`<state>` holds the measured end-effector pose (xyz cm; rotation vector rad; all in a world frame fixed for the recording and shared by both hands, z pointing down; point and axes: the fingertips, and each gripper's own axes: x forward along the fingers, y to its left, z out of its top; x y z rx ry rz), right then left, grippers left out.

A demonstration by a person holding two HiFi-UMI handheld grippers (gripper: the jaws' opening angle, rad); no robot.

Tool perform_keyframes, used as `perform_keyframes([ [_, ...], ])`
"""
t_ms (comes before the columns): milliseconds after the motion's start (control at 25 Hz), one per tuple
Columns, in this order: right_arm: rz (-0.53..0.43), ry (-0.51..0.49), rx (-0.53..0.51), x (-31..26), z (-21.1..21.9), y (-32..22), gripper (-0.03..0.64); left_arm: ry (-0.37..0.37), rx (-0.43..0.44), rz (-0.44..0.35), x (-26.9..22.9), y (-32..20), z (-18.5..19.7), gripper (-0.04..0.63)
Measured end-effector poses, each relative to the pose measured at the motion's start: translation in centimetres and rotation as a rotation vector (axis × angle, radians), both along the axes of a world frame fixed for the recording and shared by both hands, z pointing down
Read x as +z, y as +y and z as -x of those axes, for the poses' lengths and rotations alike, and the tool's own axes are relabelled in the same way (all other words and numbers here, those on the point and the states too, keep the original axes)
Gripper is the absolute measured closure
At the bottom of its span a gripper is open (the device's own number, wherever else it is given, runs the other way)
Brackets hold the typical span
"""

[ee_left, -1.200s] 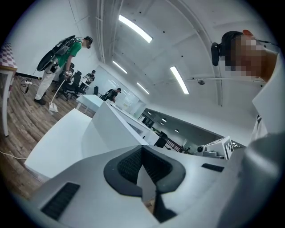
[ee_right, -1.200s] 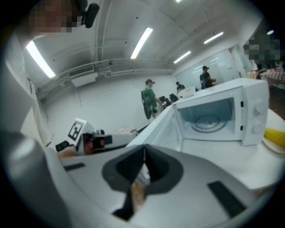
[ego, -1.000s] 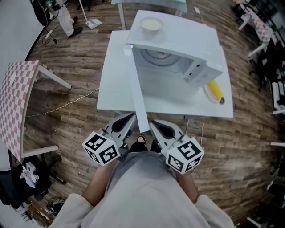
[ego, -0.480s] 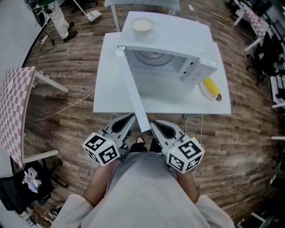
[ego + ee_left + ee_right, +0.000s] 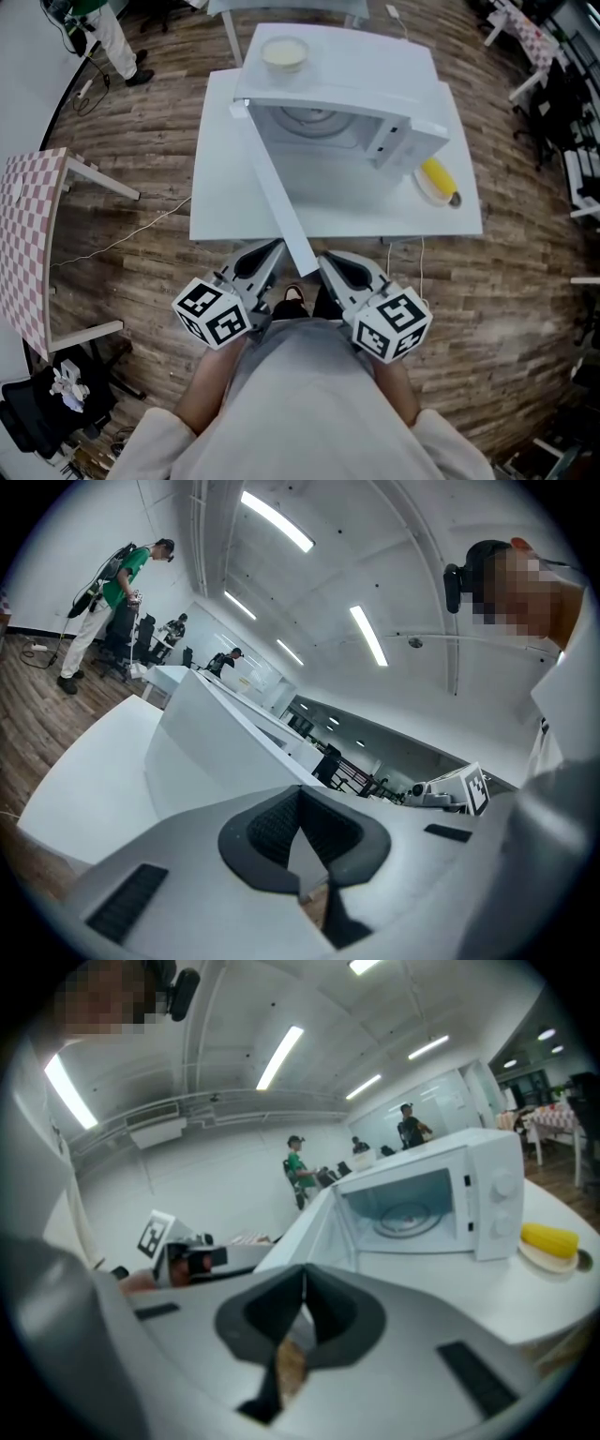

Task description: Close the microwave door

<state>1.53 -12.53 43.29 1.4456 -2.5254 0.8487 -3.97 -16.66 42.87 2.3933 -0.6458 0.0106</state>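
A white microwave stands on a white table in front of me. Its door is swung wide open and reaches out to the table's near edge. The cavity and glass turntable show in the right gripper view. My left gripper and right gripper are held close to my body, just short of the table edge, on either side of the door's free end. Both are shut with nothing between the jaws. The left gripper view looks along the door's outer face.
A bowl sits on top of the microwave. A yellow corn cob on a small plate lies on the table to its right. A checkered table stands at the left, over wood floor with a cable. People stand far off.
The microwave and table have shifted slightly left and up in the head view as my head moved. Both grippers stay where they were, still shut. The door has not moved.
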Motion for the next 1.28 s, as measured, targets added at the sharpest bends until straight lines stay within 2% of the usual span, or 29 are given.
perform_keyframes([
  [120, 0.002, 0.027, 0.010, 0.1, -0.6, 0.0, 0.594, 0.004, 0.013, -0.001, 0.1, 0.0, -0.5, 0.578],
  [1280, 0.032, 0.007, 0.110, 0.9, -4.7, -0.2, 0.594, 0.029, 0.092, 0.030, 0.2, -1.0, -4.5, 0.578],
])
